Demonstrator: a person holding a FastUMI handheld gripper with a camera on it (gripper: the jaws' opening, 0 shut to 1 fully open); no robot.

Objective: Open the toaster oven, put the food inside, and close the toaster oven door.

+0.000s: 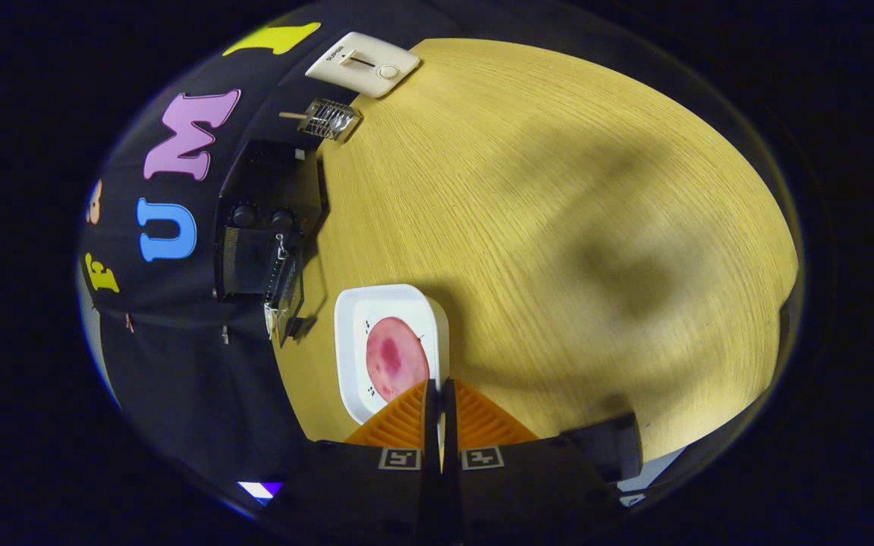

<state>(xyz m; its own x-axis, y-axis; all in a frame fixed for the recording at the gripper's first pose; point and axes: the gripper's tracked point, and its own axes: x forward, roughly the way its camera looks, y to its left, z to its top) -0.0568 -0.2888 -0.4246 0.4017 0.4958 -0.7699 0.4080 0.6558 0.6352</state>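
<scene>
A white square plate carries a round pink slice of food and sits on the wooden table, just ahead of my fingers. My gripper is shut on the plate's rim on the side away from the booth wall, with a thin strip of white showing between the fingertips. Beyond the plate, against the black wall, stands the black toaster oven with two knobs. Its glass door is swung out toward the plate and looks open. I cannot tell whether the plate is off the table.
Past the oven a small wire rack with a wooden handle lies at the table's edge. A flat white device lies beyond the rack. Bare wood with soft shadows stretches away from the plate on the side opposite the oven.
</scene>
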